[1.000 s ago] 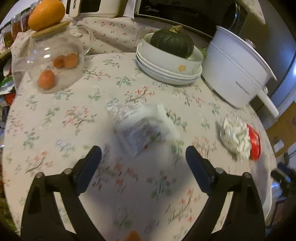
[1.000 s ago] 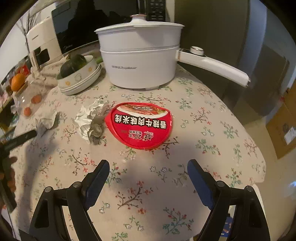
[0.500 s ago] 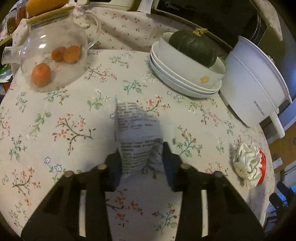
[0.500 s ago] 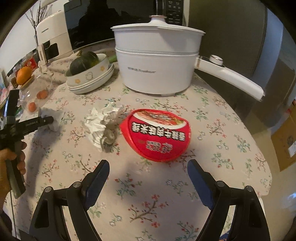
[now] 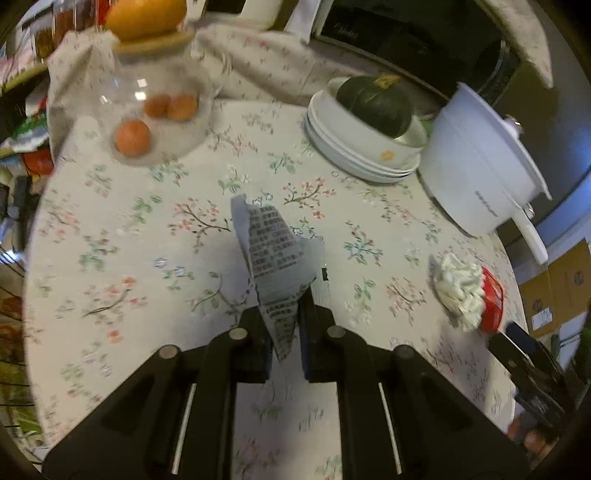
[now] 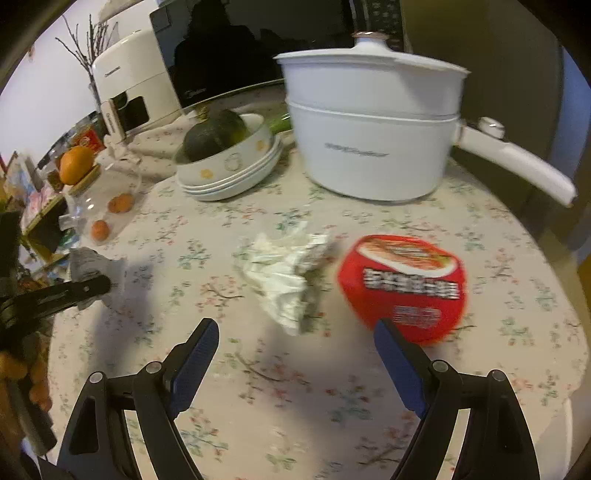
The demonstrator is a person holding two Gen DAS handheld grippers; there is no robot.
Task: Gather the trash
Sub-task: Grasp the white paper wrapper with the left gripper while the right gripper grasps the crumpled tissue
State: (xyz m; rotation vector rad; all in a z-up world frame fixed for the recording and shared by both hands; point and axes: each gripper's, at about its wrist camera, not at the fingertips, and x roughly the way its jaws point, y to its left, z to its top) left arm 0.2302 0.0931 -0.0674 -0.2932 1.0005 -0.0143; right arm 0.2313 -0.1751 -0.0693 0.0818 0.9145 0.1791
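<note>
Three trash pieces: wrapper (image 5: 275, 258), tissue (image 6: 284, 273), red lid (image 6: 406, 284) | left gripper (image 5: 282, 314) jaws closing, pinching wrapper | right gripper (image 6: 295, 354) jaws spread

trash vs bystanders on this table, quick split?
Trash:
- printed paper wrapper, pinched in the closing left gripper
- crumpled tissue
- red noodle cup lid, ahead of the open right gripper

Not trash:
- white pot
- squash in stacked bowls
- glass jar with oranges

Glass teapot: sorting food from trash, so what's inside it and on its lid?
Inside the glass teapot, three small orange fruits show through the wall. A larger orange sits on its wooden lid.
</note>
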